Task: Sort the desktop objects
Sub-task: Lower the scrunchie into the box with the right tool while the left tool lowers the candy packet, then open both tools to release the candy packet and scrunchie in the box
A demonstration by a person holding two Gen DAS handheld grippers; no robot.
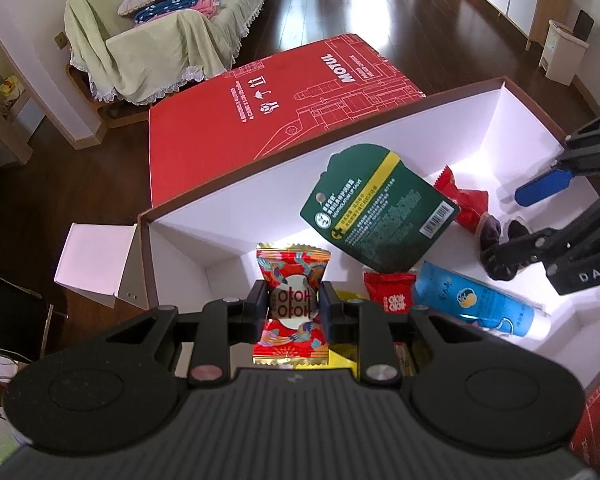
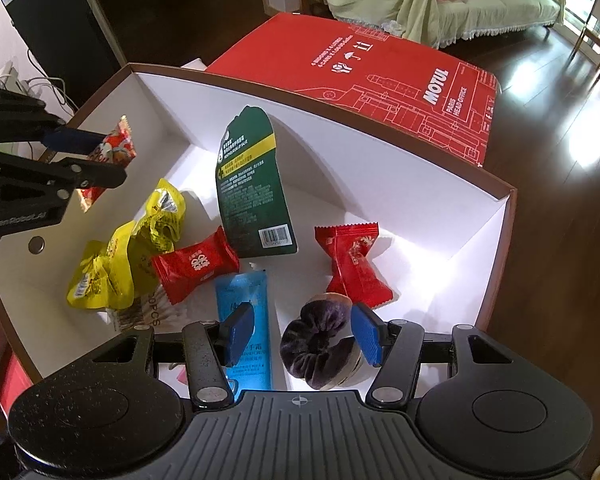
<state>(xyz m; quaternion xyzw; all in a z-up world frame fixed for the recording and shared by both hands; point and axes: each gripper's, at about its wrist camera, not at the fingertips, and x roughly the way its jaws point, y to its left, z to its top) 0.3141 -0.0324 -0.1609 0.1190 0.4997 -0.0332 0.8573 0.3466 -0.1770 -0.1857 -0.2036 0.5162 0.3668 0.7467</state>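
Note:
A white box (image 1: pixel 260 200) with a brown rim holds the objects. My left gripper (image 1: pixel 293 308) is shut on a red patterned candy packet (image 1: pixel 292 268) above the box's left end; that left gripper (image 2: pixel 112 158) and its packet (image 2: pixel 118 144) also show in the right wrist view. My right gripper (image 2: pixel 303 334) is open over a purple scrunchie (image 2: pixel 320 344) and a blue tube (image 2: pixel 244 292), touching neither that I can see. In the box (image 2: pixel 380 168) lie a green card (image 2: pixel 256 184), two red candies (image 2: pixel 194 266) (image 2: pixel 354 264) and yellow packets (image 2: pixel 128 248).
A red Motul carton (image 1: pixel 240 120) lies flat behind the white box. A small white open box (image 1: pixel 100 260) stands at its left end. A cotton-swab pack (image 2: pixel 140 316) lies under the yellow packets. Dark wooden floor and a covered sofa (image 1: pixel 160 28) are beyond.

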